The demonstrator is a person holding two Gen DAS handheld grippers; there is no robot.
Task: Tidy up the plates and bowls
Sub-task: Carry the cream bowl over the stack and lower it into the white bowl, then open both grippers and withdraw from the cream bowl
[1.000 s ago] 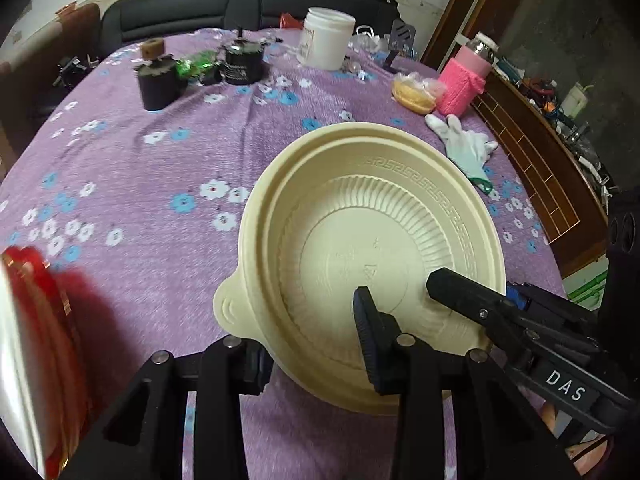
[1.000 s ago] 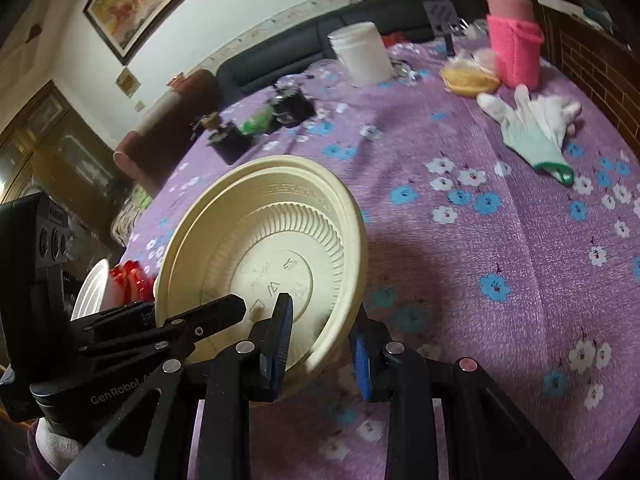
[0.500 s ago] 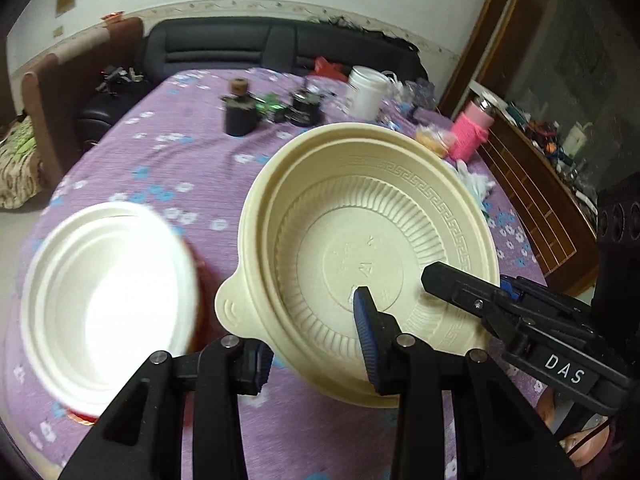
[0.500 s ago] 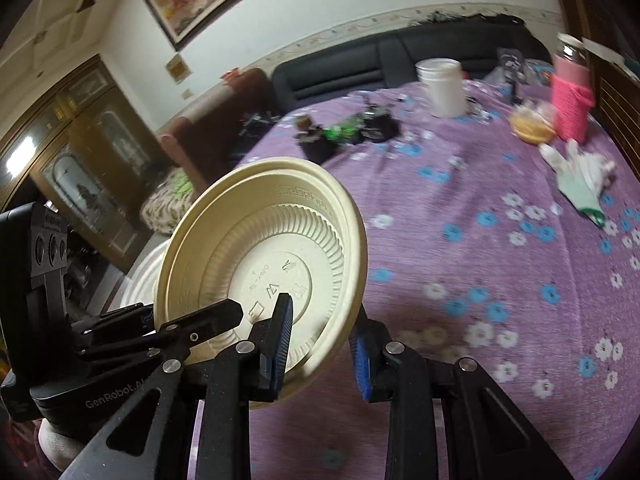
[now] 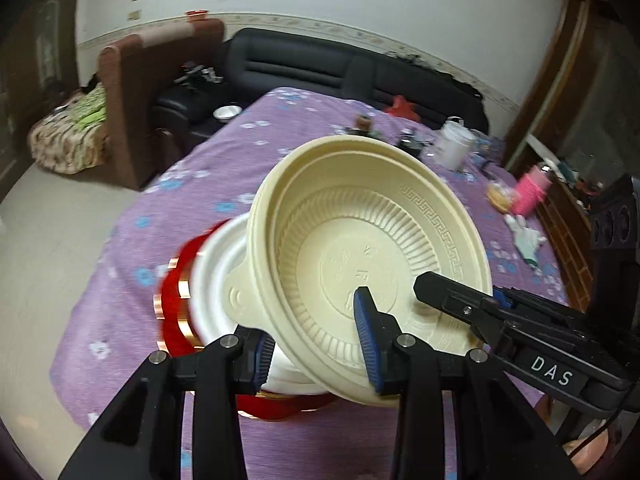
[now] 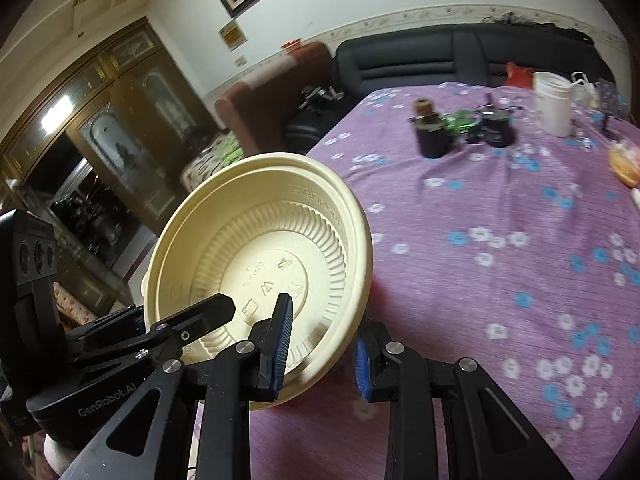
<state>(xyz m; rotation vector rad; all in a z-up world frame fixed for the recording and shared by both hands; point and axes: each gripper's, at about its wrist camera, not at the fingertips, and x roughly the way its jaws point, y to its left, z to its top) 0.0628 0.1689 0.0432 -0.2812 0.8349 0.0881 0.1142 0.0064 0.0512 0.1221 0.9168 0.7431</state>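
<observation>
Purple flowered cloth covers the table (image 5: 120, 280), with sofas and a dark cabinet behind it. Nearest the cameras, both tongs are clamped on one cream bowl (image 5: 372, 248): the left tongs (image 5: 316, 344) pinch its near rim, one pad inside and one outside, and the right tongs (image 6: 320, 346) do the same from the other side, one blue pad inside on the ribbed wall, the other outside the rim. The bowl is tilted and off the cloth, carried between the two. Just under and behind it in the left wrist view sits a white bowl (image 5: 212, 272) on a red plate (image 5: 176, 296) with gold trim, both blurred; cream bowl overlaps them in view, contact cannot be told. Judgement: stack of red plate and white bowl is already built; cream bowl looks about to be nested on top, not yet released. Left to do: lower, level, let go. No other loose plates or bowls visible on the cloth, so task appears late, though part of the table is hidden. Farther off: dark pots (image 6: 432, 136), a white jar (image 6: 554, 104), a pink bottle (image 5: 530, 194), a white glove (image 5: 528, 238), untouched and well apart from the stack.
</observation>
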